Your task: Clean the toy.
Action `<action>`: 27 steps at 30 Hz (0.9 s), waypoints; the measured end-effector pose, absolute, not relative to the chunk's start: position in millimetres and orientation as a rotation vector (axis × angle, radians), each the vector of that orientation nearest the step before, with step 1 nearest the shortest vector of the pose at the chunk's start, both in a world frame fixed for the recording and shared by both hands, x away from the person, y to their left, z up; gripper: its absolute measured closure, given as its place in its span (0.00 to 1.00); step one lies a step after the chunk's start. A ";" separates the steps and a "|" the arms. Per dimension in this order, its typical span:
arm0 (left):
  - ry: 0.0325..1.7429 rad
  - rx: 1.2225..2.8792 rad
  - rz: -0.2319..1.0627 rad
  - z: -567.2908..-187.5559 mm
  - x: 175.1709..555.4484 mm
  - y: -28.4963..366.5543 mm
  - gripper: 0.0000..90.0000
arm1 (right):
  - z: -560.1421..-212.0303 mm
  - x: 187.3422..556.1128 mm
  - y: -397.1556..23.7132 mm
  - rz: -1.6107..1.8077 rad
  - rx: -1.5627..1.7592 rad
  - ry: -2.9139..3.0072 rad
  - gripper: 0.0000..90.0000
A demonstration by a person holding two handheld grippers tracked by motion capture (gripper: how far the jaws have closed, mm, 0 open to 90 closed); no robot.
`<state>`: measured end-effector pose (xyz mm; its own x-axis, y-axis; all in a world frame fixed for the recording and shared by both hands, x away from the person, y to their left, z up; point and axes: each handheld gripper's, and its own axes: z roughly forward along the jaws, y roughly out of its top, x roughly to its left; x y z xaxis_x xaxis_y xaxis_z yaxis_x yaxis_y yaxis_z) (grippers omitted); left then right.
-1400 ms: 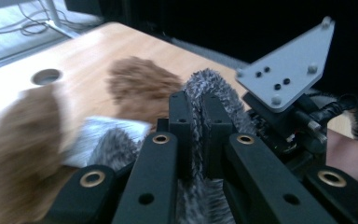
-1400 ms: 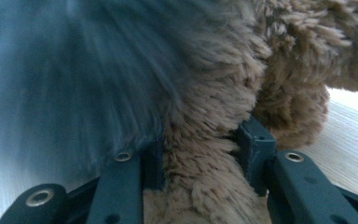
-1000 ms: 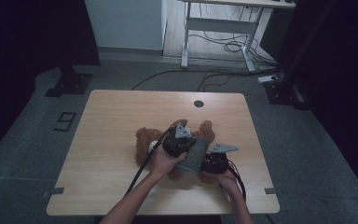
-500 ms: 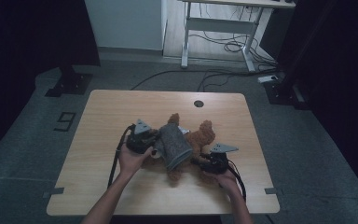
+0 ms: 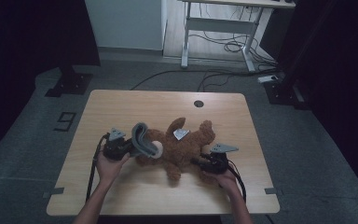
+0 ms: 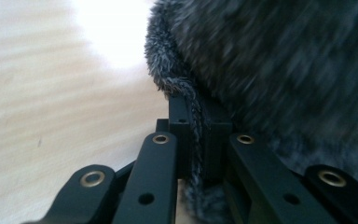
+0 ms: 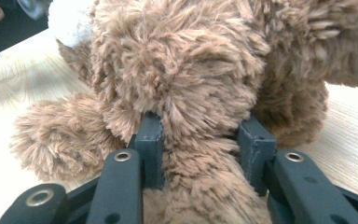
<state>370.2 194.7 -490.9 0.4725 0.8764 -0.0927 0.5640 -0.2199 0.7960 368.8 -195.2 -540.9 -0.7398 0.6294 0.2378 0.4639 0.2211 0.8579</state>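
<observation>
High view: the brown teddy bear point(image 5: 182, 147) lies mid-table, where the right gripper point(image 5: 204, 163) clamps a plush limb, apparently to anchor the toy, while the left gripper point(image 5: 131, 147) pinches the edge of the grey garment point(image 5: 142, 139) at the bear's left end, likely to pull it clear. Underneath is a light wooden table point(image 5: 135, 100) on grey carpet in a dim room, with a white desk frame point(image 5: 216, 25) and loose cables point(image 5: 230, 46) behind.

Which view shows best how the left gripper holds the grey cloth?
The left gripper view: the left gripper pinches the grey cloth's edge. The high view shows the cloth small, by the bear.
</observation>
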 end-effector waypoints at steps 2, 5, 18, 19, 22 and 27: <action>1.234 1.964 0.485 -502.7 371.8 198.1 0.94 | -541.1 368.8 -195.1 1.543 1.054 2.322 0.67; 1.277 2.040 0.446 -523.3 377.7 198.8 0.94 | -541.5 369.2 -195.2 1.545 1.056 2.323 0.67; 1.236 1.980 0.451 -489.8 395.5 194.5 0.94 | -546.0 379.5 -195.2 1.536 1.052 2.270 0.69; 1.230 1.959 0.458 -482.1 395.2 195.9 0.94 | -546.5 380.5 -195.3 1.534 1.041 2.265 0.69; 1.176 1.960 0.558 -456.2 397.2 189.4 0.93 | -545.8 380.9 -193.3 1.507 0.988 2.265 0.69; 1.099 1.936 0.517 -424.6 418.9 161.7 0.93 | -545.1 379.6 -192.0 1.484 0.968 2.262 0.69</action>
<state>418.9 161.7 -424.6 0.5326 0.8451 -0.0458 0.5031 -0.2726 0.8201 379.6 -192.0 -545.1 -0.7413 0.6579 0.1329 0.3841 0.2535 0.8878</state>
